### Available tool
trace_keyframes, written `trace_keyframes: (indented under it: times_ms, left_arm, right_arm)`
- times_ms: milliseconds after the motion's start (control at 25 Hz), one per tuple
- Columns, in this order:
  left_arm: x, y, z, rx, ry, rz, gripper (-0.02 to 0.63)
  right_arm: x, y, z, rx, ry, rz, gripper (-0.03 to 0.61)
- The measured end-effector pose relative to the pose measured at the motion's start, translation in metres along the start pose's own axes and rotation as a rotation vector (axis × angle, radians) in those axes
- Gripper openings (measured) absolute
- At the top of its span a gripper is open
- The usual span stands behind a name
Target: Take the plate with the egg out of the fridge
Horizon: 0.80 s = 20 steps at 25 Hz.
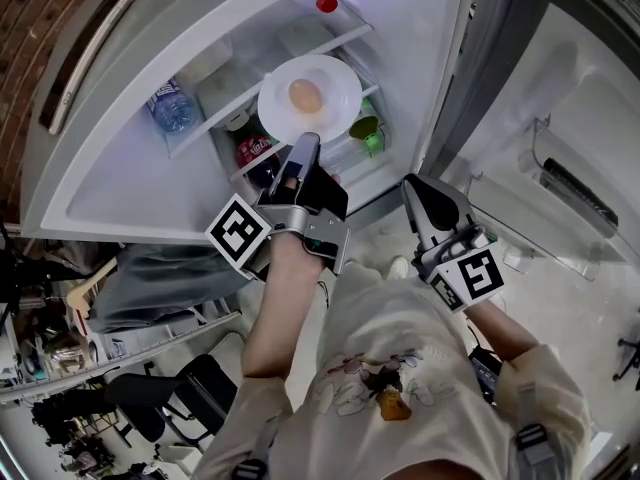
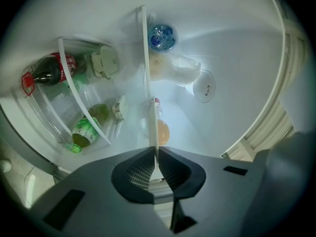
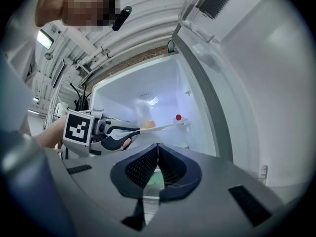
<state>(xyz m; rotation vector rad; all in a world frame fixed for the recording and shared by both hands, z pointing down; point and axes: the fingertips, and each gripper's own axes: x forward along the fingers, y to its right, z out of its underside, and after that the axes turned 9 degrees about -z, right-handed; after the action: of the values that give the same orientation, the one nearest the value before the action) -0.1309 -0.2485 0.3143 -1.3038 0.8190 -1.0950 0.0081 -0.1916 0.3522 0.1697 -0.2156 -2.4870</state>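
Observation:
A white plate (image 1: 338,76) carrying a brown egg (image 1: 305,94) hangs level in front of the open fridge's shelves. My left gripper (image 1: 308,141) is shut on the plate's near rim. In the left gripper view the plate (image 2: 146,73) runs edge-on away from the jaws, with the egg (image 2: 162,132) just past my left gripper (image 2: 156,168). My right gripper (image 1: 416,185) is to the right and lower, shut on nothing, in front of the fridge's lower edge. The right gripper view shows its jaws together at my right gripper (image 3: 158,158), with the plate (image 3: 165,127) and egg (image 3: 148,124) beyond.
Inside the fridge are a water bottle (image 1: 172,108), a cola bottle (image 1: 254,148), a green bottle (image 1: 368,132) and a red cap (image 1: 327,4) on glass shelves. The open fridge door (image 1: 560,168) with its racks stands at the right. A chair (image 1: 170,398) and shelving lie behind at lower left.

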Motion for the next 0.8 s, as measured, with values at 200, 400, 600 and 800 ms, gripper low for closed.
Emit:
trace_keyframes:
  times_ms: [200,400,600,800]
  left_arm:
    - [-0.006,-0.006,0.012,0.010,-0.044,-0.008,0.028]
    - [-0.011,-0.010,0.020,0.005,-0.072,-0.004,0.028]
    - [-0.017,-0.019,0.028,0.014,-0.099,-0.008,0.028]
    - [-0.026,-0.035,0.041,0.012,-0.149,-0.021,0.028]
  right_arm:
    - [0.002,0.002,-0.001,-0.002,0.000,0.001,0.008]
    - [0.002,0.005,-0.002,-0.004,0.000,0.003,0.008]
    - [0.001,0.008,-0.003,-0.006,0.001,0.011,0.008]
    - [-0.003,0.013,-0.004,-0.005,-0.001,0.021,0.008]
